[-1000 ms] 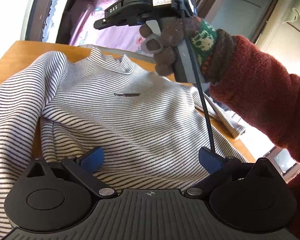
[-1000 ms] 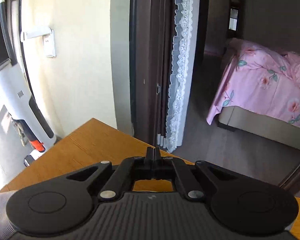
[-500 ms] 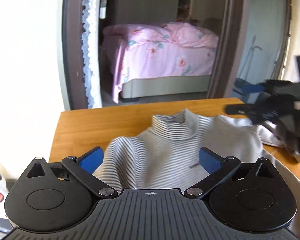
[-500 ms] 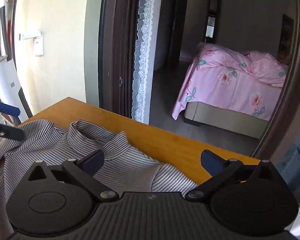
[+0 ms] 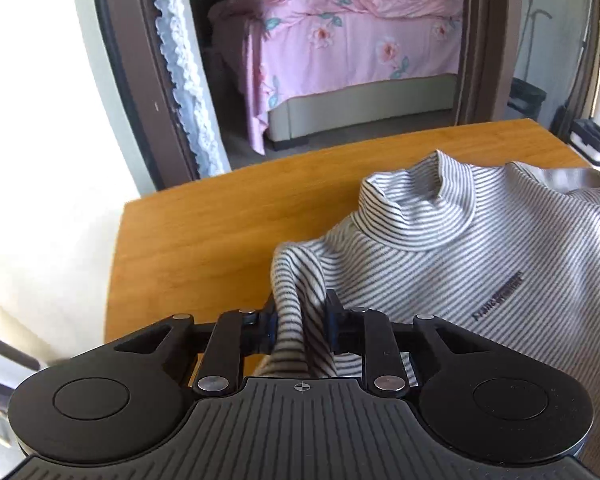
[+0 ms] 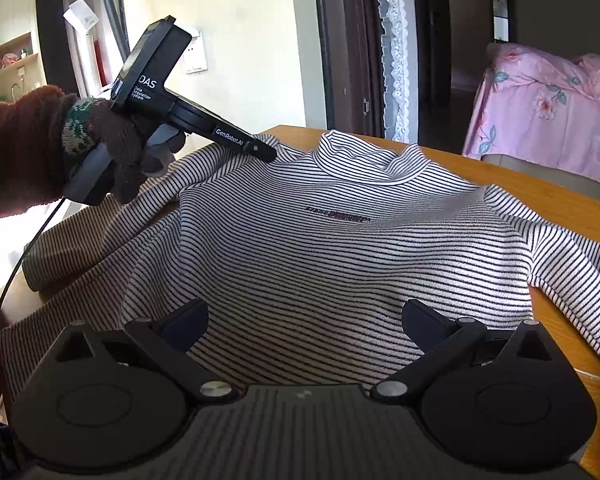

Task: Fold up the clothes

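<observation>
Closing left tongs (image 5: 300,326) pinch striped sweater (image 5: 480,264) shoulder edge; right tongs (image 6: 304,320) wide

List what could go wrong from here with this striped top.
1. The left gripper is closing on only a narrow bunched ridge of the striped top near the shoulder; a pull could let the cloth slip out or crease instead of folding cleanly.
2. The right gripper is open above the chest, holding nothing, so the top may drag across the table.
3. The right sleeve lies near the table's edge and could slide off.
</observation>
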### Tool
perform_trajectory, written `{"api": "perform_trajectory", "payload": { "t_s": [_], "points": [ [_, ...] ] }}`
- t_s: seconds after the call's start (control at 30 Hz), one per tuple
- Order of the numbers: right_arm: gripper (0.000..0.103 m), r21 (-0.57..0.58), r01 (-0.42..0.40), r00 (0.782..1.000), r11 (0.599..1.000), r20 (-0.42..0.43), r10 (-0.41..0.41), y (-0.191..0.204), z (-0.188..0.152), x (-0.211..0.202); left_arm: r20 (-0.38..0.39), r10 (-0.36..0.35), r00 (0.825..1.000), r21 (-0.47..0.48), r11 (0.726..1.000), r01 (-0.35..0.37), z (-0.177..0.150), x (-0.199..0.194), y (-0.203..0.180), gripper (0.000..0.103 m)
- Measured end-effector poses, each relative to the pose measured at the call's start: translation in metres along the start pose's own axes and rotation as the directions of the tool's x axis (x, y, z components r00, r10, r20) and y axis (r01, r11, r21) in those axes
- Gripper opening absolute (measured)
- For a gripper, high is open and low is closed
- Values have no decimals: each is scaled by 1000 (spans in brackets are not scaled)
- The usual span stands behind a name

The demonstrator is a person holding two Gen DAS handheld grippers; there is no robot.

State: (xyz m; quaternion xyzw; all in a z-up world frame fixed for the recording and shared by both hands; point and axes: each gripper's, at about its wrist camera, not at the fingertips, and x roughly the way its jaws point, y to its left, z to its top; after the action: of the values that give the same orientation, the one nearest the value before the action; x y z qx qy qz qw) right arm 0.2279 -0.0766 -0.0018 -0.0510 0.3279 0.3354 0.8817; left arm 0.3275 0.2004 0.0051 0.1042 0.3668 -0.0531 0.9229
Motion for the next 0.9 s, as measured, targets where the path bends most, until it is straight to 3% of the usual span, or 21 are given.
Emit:
{"api": "perform_trajectory", "payload": {
  "t_s": [0.1, 0.13, 0.2, 0.23, 0.3, 0.37, 0.47, 0.53, 0.57, 0.6, 0.7, 0.73, 0.83, 0.9],
  "points": [
    [103, 34, -1, 1000, 999, -31, 2, -5, 1, 2, 20, 104, 994, 19, 994, -104, 7, 6, 6, 17],
    [103, 25, 2, 999, 1000, -39, -1, -4, 1, 3, 16, 139, 990, 10, 990, -139, 8, 10, 11, 6],
    [103, 8, 18, 998, 1000, -58, -17, 0, 2, 4, 8, 187, 982, -17, 982, -187, 8, 15, 21, 7],
    [103, -3, 29, 997, 1000, -70, -29, 4, 1, 4, 8, 170, 985, -61, 984, -169, 7, 11, 27, 9],
    [103, -21, 45, 995, 999, -88, -47, 9, 3, 5, 38, 106, 994, -141, 985, -100, 7, -7, 33, 20],
    [103, -33, 56, 994, 998, -94, -58, 12, 3, 6, 100, 52, 994, -192, 981, -32, 7, -35, 29, 58],
    [103, -33, 76, 995, 997, -64, -78, 7, 4, -9, 170, -30, 985, -223, 972, 68, 4, -72, 8, 79],
    [102, -75, 157, 987, 985, -4, -158, 5, 0, -34, 192, -95, 977, -240, 960, 141, 0, -92, -7, 89],
    [101, -111, 219, 976, 969, 30, -217, 5, -3, -48, 191, -132, 973, -248, 952, 178, -5, -99, -14, 95],
    [93, -156, 290, 957, 944, 55, -285, 3, -8, -63, 185, -170, 968, -259, 942, 215, -10, -105, -21, 98],
    [74, -279, 461, 885, 842, 75, -460, -4, -26, -94, 129, -303, 944, -294, 898, 328, -30, -109, -44, 101],
    [68, -310, 490, 865, 815, 60, -498, -9, -32, -101, 112, -339, 934, -293, 887, 357, -38, -108, -53, 101],
    [51, -362, 545, 809, 756, -7, -587, -24, -51, -120, 76, -378, 923, -253, 888, 384, -59, -106, -80, 102],
    [49, -389, 575, 773, 720, -29, -633, -32, -60, -125, 60, -395, 917, -253, 883, 397, -68, -102, -92, 102]
  ]
}}
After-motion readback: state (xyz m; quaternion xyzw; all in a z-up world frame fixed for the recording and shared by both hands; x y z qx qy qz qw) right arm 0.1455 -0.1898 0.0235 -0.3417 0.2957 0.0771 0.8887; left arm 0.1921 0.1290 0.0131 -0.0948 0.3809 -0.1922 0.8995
